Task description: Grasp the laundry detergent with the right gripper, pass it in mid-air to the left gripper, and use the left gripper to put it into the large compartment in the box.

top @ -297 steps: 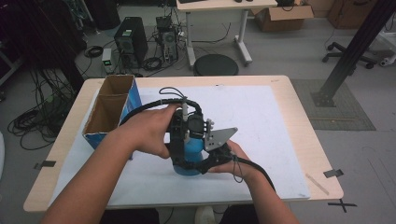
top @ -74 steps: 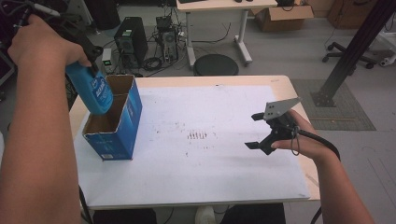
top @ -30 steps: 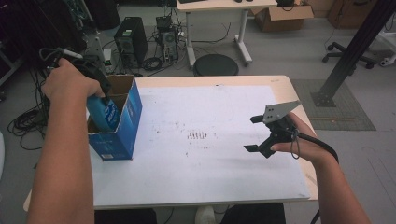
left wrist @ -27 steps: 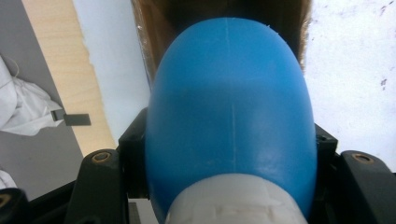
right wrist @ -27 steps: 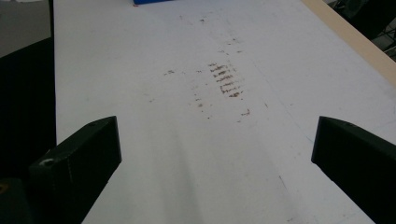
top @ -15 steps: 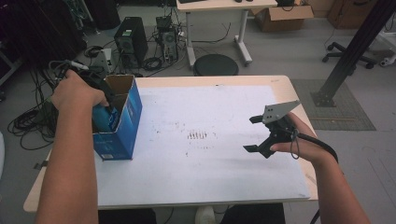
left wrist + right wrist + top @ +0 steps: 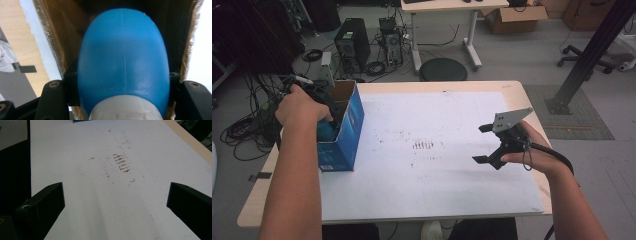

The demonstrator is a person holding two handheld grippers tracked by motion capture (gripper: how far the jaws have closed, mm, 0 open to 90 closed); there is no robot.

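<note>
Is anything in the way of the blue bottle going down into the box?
Nothing visible. The left gripper holds the bottle already between the box walls, with only dark open space below it. The box floor itself is too dark to see.

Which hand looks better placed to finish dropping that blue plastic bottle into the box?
The left. Its gripper grips the blue plastic bottle inside the blue cardboard box; the right gripper hangs open far across the table.
</note>
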